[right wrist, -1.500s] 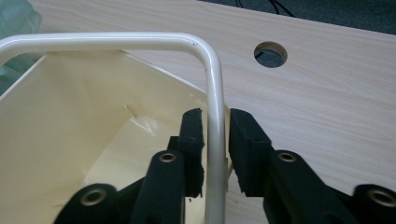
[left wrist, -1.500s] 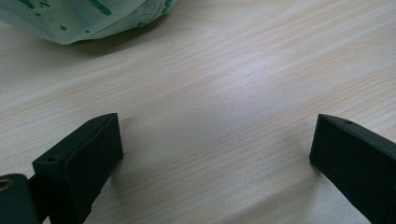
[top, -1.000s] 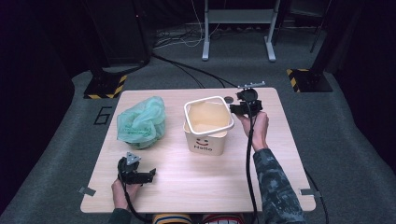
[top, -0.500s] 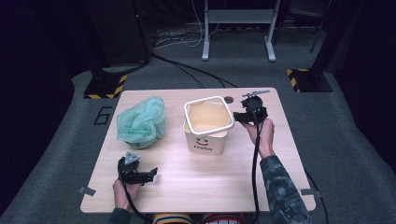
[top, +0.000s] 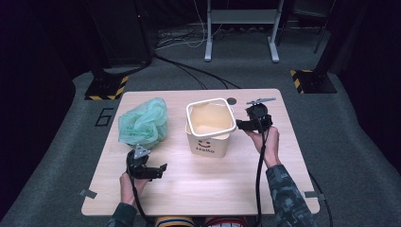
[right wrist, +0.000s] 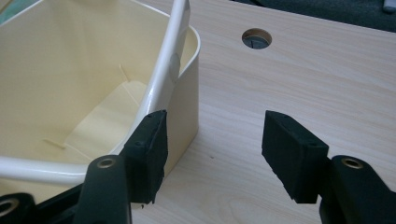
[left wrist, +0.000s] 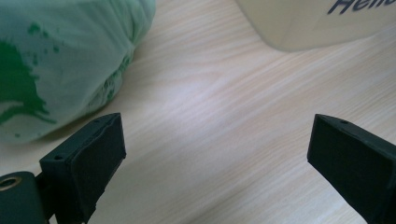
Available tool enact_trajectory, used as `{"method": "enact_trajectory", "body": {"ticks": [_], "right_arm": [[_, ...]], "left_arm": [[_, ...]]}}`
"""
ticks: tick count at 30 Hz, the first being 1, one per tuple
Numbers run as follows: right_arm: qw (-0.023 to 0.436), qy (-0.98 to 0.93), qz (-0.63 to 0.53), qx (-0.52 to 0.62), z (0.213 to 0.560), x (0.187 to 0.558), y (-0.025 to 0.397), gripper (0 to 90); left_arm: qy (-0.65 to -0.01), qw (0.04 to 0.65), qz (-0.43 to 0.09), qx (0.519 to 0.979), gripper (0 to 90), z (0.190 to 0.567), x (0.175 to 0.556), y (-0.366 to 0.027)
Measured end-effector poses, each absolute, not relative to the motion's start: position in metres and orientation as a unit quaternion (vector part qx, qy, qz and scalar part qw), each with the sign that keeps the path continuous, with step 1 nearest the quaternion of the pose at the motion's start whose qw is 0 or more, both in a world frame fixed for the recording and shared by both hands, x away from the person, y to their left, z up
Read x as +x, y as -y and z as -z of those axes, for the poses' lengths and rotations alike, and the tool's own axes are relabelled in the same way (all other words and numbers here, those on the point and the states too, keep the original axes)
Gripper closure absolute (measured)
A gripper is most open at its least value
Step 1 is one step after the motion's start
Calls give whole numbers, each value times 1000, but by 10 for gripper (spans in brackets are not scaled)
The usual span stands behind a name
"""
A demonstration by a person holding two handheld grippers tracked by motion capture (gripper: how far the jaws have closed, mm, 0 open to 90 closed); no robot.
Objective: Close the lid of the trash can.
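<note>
On the wooden surface, cream bucket sits mid-surface, upright, handle raised. My right claw is spread wide just beside its right wall, gripping nothing. My left claw is also wide, empty, low near the front edge. Green bag lies left of the bucket.

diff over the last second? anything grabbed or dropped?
The right gripper drew back from the far right corner of the cream bin toward the person and now sits open beside the bin's right wall, holding nothing. Nothing was grabbed or released. The left gripper stayed open near the front left of the table; the bin and the green bag did not move.
</note>
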State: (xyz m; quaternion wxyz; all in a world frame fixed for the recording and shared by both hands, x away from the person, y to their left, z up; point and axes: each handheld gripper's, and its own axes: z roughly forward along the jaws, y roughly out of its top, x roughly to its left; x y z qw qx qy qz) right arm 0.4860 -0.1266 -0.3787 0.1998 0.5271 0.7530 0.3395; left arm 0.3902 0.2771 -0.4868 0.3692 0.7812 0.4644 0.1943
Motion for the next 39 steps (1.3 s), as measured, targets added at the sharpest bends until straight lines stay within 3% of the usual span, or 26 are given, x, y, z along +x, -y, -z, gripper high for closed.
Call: {"method": "enact_trajectory", "body": {"ticks": [14, 25, 39], "right_arm": [[189, -752, -358, 520, 377, 479, 126, 364], [188, -760, -371, 500, 365, 494, 109, 316], [157, -762, -364, 513, 372, 516, 93, 455]], "left_arm": [[-443, 403, -199, 776, 45, 439, 411, -259], [-440, 412, -179, 778, 71, 384, 457, -229], [-458, 382, -127, 793, 235, 374, 511, -186]]}}
